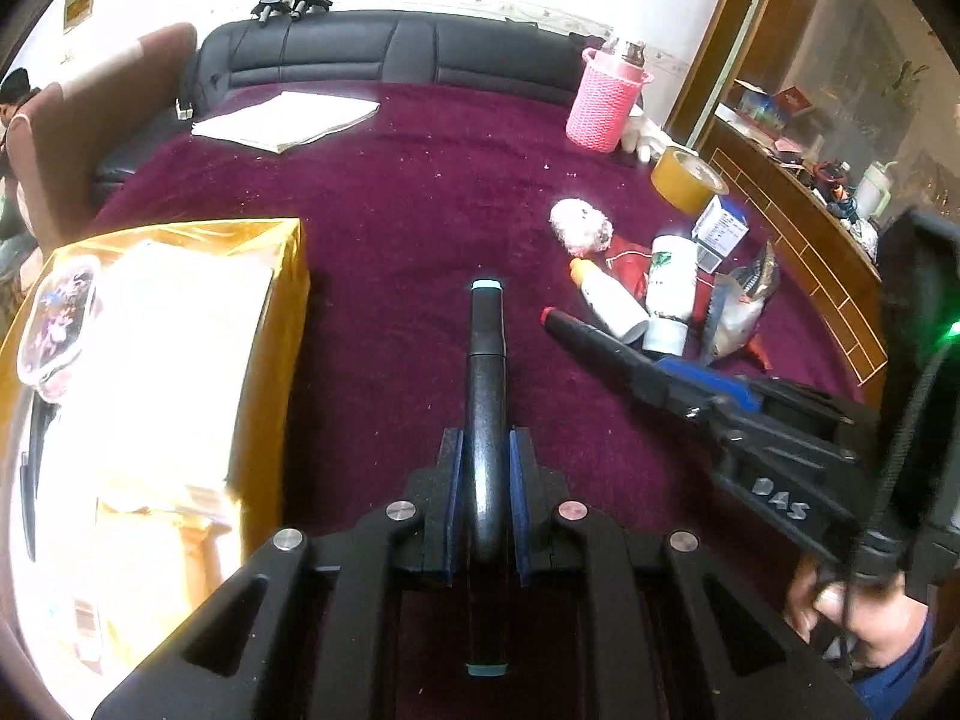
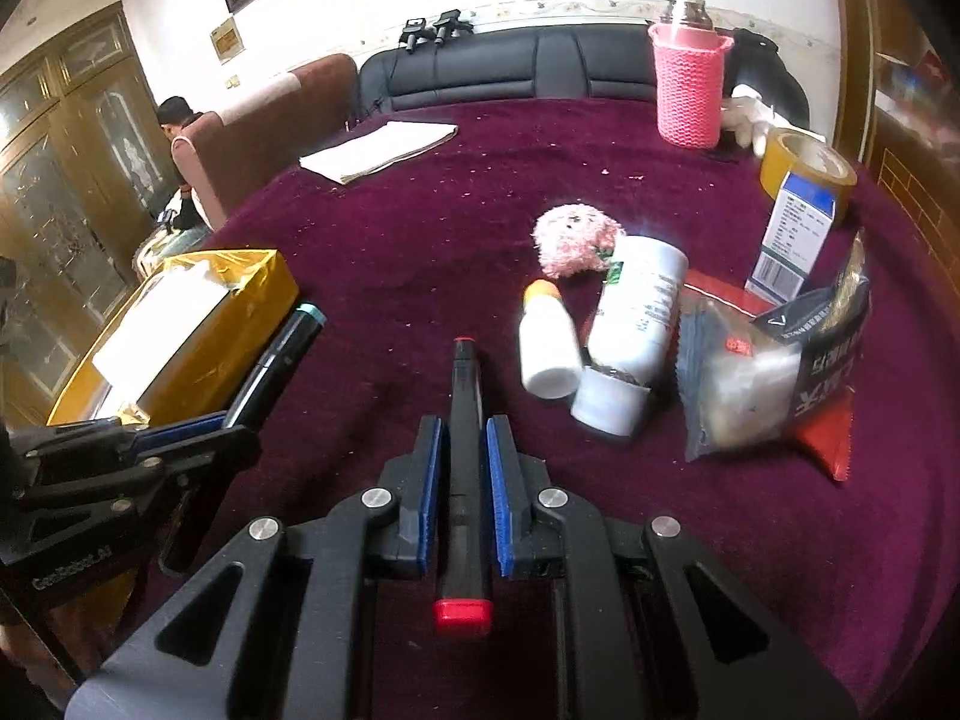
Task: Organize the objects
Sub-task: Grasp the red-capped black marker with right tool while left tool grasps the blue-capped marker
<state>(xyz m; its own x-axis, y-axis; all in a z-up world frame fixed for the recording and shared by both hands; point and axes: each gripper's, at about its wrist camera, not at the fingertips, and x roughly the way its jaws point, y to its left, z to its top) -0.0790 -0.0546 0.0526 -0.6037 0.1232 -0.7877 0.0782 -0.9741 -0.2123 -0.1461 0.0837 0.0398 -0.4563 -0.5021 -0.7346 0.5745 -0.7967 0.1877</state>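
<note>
Gold box [image 2: 252, 294] — white packet [image 2: 162, 324] inside, perhaps.

White walls, a black leather sofa [image 2: 540, 69] and wooden cabinets [image 2: 66, 138].

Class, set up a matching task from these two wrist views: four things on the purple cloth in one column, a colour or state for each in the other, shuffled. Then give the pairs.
Things:
1. teal-capped marker
2. red-capped marker
3. basket
4. tape roll

Descriptions:
A. pink, upright
B. held in right gripper
C. yellow-brown, behind a blue-and-white box
D. held in left gripper

Pairs: 1-D, 2-B, 3-A, 4-C
</note>
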